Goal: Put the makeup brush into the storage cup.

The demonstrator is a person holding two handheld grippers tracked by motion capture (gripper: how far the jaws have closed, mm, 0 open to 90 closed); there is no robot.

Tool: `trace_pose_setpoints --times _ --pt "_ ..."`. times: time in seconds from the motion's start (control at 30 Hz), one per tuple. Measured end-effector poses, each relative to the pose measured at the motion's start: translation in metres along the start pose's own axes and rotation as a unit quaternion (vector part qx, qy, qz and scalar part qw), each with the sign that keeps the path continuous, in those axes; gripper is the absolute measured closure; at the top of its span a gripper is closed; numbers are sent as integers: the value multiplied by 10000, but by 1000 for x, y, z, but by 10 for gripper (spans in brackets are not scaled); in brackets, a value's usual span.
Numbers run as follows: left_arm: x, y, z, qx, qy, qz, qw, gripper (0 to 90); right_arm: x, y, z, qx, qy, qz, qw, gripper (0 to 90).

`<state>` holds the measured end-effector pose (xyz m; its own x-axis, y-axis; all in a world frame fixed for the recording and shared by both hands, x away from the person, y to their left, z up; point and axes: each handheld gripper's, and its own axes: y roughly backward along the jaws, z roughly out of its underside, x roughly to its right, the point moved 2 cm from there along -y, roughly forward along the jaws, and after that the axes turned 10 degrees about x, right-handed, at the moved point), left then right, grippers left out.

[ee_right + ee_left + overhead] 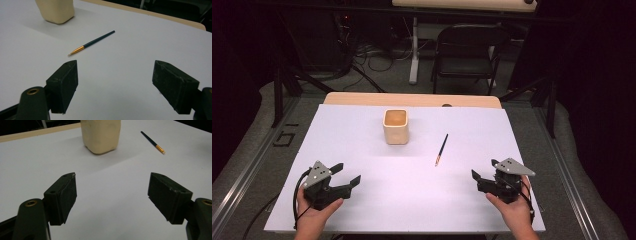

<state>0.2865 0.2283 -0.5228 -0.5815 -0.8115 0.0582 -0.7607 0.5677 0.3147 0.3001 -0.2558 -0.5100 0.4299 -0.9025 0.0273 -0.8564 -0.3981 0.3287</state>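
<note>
- Cups: one (pixel 395 126), cream, open at the top, standing near the far edge of the tabletop (pixel 362 200).
- Brushes: one (pixel 441 149), dark handle with a gold ferrule, lying flat right of the cup and apart from it.
- Grippers: two. Left gripper (pixel 348 175) near the near-left corner; right gripper (pixel 481 171) near the near-right corner. Each has two black jaws standing wide apart with nothing between them.
- Hands: two, one (pixel 314 212) on the left gripper, one (pixel 513 210) on the right.
- Chairs: one (pixel 469 52), black, folding, on the floor beyond the far edge.
- Items lying on the tabletop: two in total, cup and brush.
</note>
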Motion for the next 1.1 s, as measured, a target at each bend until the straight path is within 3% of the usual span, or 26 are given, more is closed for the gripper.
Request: trace_pose_setpoints --times 0.2,0.47,0.5,0.77,0.87,1.1 --pt "-1 -1 0 3 46 -4 10000 234 0 -7 -9 -391 80 -31 9992 206" --pt "-1 -3 2 -54 48 30 10000 237 -2 -12 -22 -494 242 -62 9985 207" --pt "-2 -3 2 -49 60 31 10000 237 -3 -14 -23 -400 235 -22 9989 206" --pt "0 -3 1 -66 11 56 10000 238 -2 -26 -42 -588 316 -42 9978 207" --pt "0 -4 0 -63 6 59 10000 238 -2 -36 -54 -609 407 42 9973 207" --pt "0 -5 0 -54 32 68 10000 238 -2 -57 -73 -613 296 38 9977 208"
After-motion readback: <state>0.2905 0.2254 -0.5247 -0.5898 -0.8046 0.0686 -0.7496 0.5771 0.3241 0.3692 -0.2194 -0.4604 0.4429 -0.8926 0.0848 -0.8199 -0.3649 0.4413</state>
